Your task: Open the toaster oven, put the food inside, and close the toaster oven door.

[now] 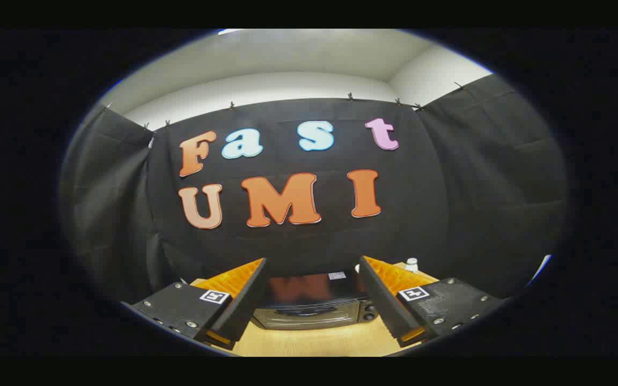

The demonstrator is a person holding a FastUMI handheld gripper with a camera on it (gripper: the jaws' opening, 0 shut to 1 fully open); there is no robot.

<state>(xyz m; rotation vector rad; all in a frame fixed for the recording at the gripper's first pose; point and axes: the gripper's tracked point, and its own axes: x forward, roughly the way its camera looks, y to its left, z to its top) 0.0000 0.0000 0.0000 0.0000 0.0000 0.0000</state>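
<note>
Your light wooden table (314,340) carries the toaster oven (314,303) straight ahead, with a small white bottle (411,264) at its far right corner.

Gripper (311,268) jaws spread wide, holding nothing. Toaster oven (314,303) sits on table (314,340) just ahead between them, door closed.

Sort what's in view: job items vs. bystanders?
Job:
- toaster oven, door shut, beyond and between the fingers
- claw, open, holding nothing
- food: not identifiable here

Bystanders:
- small white bottle past the right finger
- wooden table
</note>
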